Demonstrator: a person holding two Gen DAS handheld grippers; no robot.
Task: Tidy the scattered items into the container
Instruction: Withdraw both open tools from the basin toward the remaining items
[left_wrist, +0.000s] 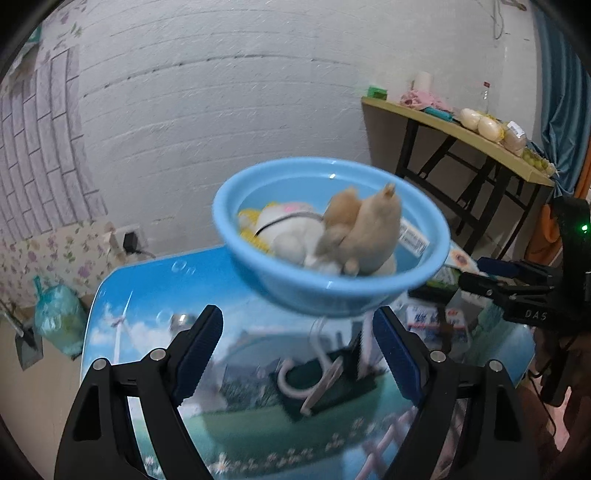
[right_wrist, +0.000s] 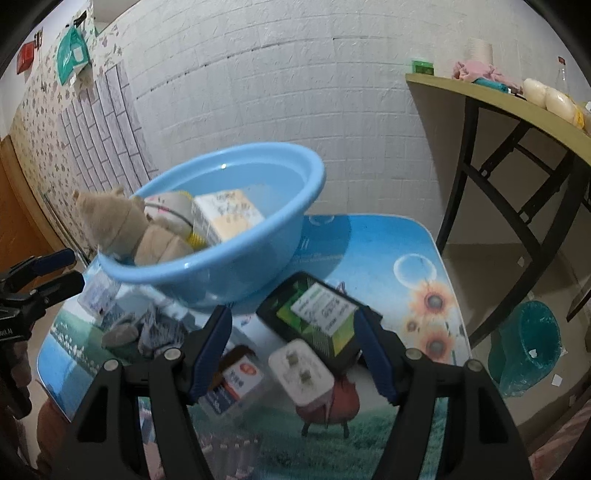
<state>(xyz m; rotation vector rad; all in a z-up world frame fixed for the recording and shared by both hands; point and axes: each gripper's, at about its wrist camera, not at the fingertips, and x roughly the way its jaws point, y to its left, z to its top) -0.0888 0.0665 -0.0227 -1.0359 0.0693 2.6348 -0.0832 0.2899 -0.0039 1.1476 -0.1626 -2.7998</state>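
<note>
Container: light blue plastic basin (left_wrist: 369, 291) on the printed worktop (left_wrist: 147, 288), toward its far side; it looks tilted in both views.
Basin contents: tan plush animal (left_wrist: 369, 229), a white plush (left_wrist: 295, 236) with a dark band, something yellow (left_wrist: 247, 218) under them, and a small printed carton (right_wrist: 227, 218) that shows best in the right wrist view.
Left tool (left_wrist: 295, 354): jaws apart, nothing between the blue pads; it hangs over the worktop just short of the basin.
Right tool (right_wrist: 291, 350): jaws apart, not gripping; a white power adapter (right_wrist: 301, 373) and a black-edged green packet (right_wrist: 317, 317) lie on the worktop in the gap between them; contact with the pads cannot be told.
Still outside the basin: small red-and-white box (right_wrist: 240, 378) near the right tool's left finger; a dark green pad (left_wrist: 325, 384) with a white cord (left_wrist: 291, 376) ahead of the left tool; crumpled printed packets (right_wrist: 159, 328) beside the basin.
Hard to make out: motion blur smears the basin rim and all labels; packet text is unreadable; the yellow item is mostly covered.
Surroundings: white brick wall (left_wrist: 221, 92); folding side table (left_wrist: 461, 133) carrying cloth, bottles and pale rounded items; teal bin (right_wrist: 528, 347) on the floor.
</note>
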